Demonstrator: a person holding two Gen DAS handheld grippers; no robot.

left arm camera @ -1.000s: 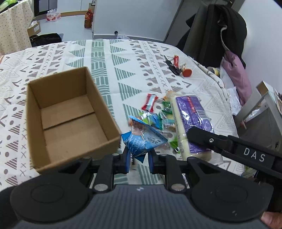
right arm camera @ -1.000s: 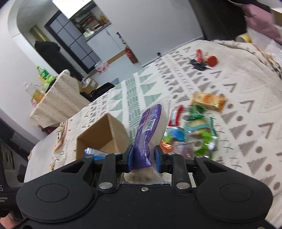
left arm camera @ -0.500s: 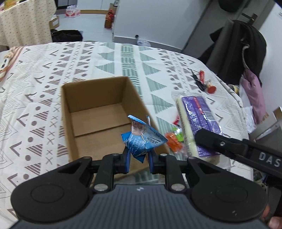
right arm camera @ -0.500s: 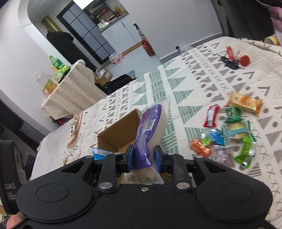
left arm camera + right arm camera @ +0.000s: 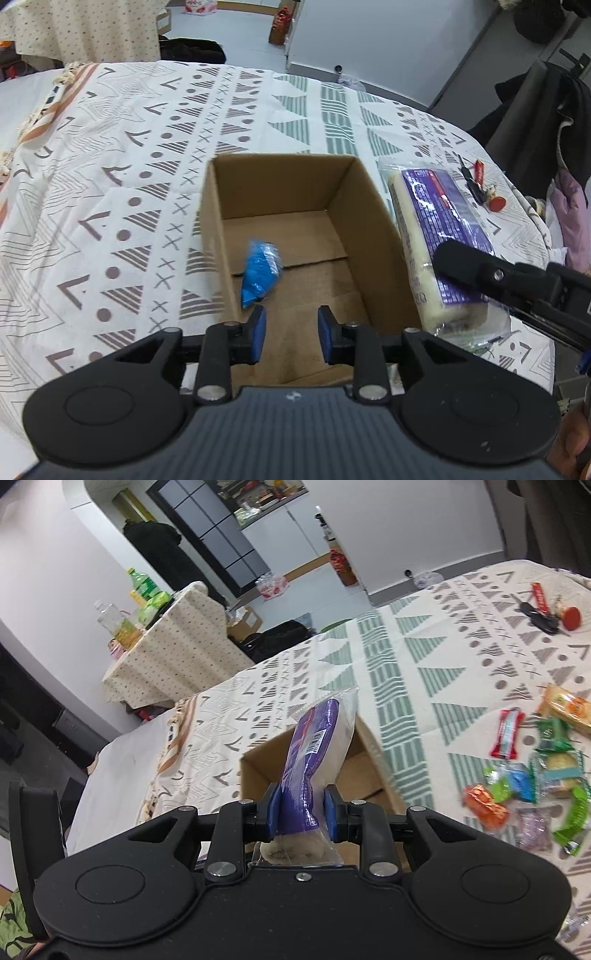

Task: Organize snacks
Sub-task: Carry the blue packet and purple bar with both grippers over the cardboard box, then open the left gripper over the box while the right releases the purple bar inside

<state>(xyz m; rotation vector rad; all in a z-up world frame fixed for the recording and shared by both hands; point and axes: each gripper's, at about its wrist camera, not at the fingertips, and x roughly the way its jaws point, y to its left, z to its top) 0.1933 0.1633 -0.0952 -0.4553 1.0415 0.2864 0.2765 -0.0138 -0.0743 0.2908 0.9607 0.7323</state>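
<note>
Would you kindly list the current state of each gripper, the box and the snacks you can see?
Left gripper: open, empty, above the box.
Right gripper: shut on the purple packet.
Cardboard box: open-topped, holding one snack.
Blue snack packet: released, blurred, inside the box.
Purple packet: held beside the box, not yet in.
Loose snacks: lying on the tablecloth.
</note>
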